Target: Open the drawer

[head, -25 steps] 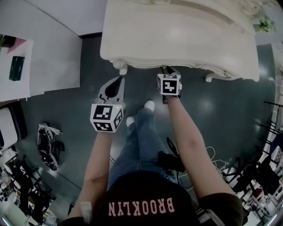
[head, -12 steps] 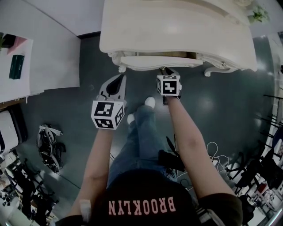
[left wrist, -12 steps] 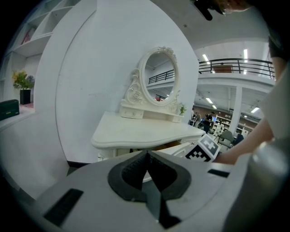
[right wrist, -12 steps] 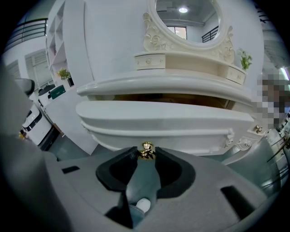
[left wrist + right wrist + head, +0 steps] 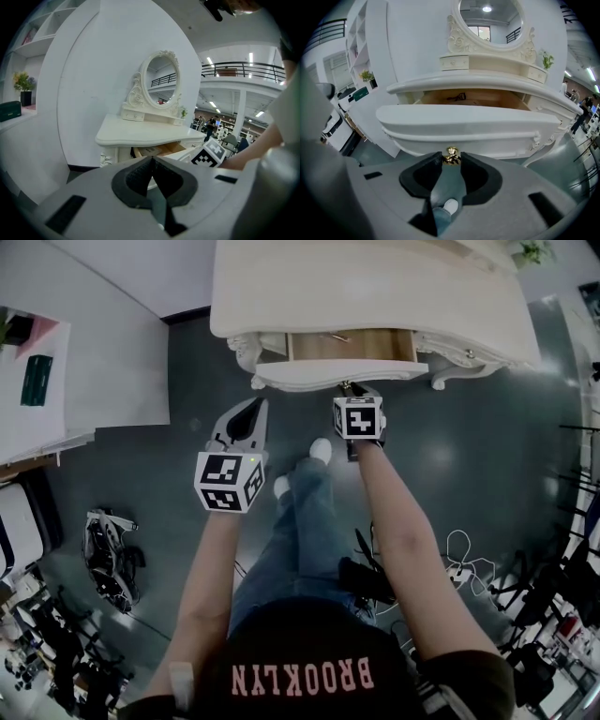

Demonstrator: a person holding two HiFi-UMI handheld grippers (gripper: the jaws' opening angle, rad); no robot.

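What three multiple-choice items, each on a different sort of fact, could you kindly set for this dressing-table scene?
1. Where is the left gripper?
A. Lying on the floor
B. In the air short of the dressing table, touching nothing
C. Pressed against the mirror

2. What colour is the knob between the right gripper's jaws?
A. White
B. Black
C. Gold

3. What state is the drawer in?
A. Partly open
B. Fully shut
C. Taken out and set on the floor

Answers:
1 B: the left gripper view shows its jaws together with nothing between them and the table beyond.
2 C: the right gripper view shows it shining gold, clamped between the jaws.
3 A: the head view shows its wooden inside bare below the tabletop's edge.
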